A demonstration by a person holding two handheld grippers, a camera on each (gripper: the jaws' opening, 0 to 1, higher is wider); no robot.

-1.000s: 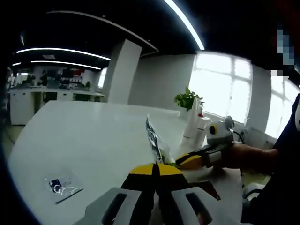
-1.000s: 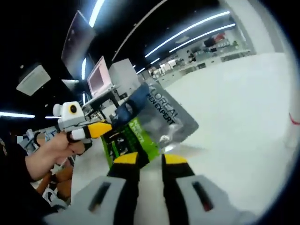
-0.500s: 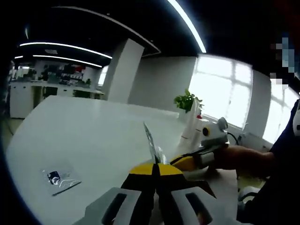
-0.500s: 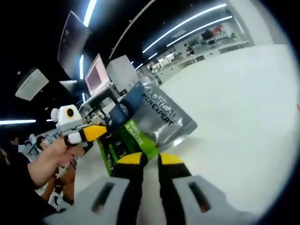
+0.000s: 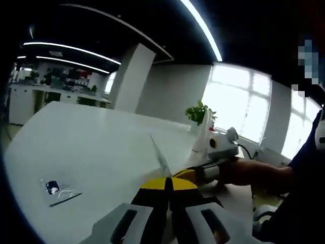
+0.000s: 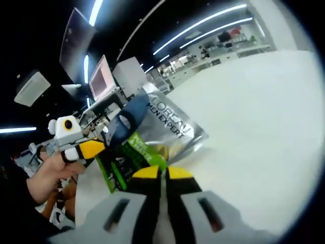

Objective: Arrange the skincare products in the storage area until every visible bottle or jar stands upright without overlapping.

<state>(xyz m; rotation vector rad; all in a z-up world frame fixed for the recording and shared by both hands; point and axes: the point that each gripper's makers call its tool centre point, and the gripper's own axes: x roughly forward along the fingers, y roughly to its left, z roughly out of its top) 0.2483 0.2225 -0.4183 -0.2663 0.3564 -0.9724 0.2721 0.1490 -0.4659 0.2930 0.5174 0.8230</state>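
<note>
A silvery L'Oreal Men Expert pouch (image 6: 165, 124) with a green and dark blue print is held up above the white table (image 6: 264, 117). My right gripper (image 6: 162, 174) is shut on its lower edge. My left gripper (image 6: 97, 148) comes in from the left in a hand and grips the pouch's side. In the left gripper view the pouch (image 5: 159, 154) shows edge-on, rising from my shut left gripper (image 5: 170, 184). The right gripper (image 5: 195, 173) reaches it from the right. A white bottle (image 5: 202, 141) stands upright behind.
A small flat sachet (image 5: 56, 187) lies on the white table (image 5: 101, 142) to the left. A green plant (image 5: 200, 110) stands beyond the bottle. A person's hand (image 5: 254, 173) and dark sleeve are on the right. Desks and a monitor (image 6: 102, 79) lie beyond the table.
My right gripper's jaws, slightly apart earlier, have closed on the pouch's lower edge. The pouch has turned more edge-on to the left gripper view.
</note>
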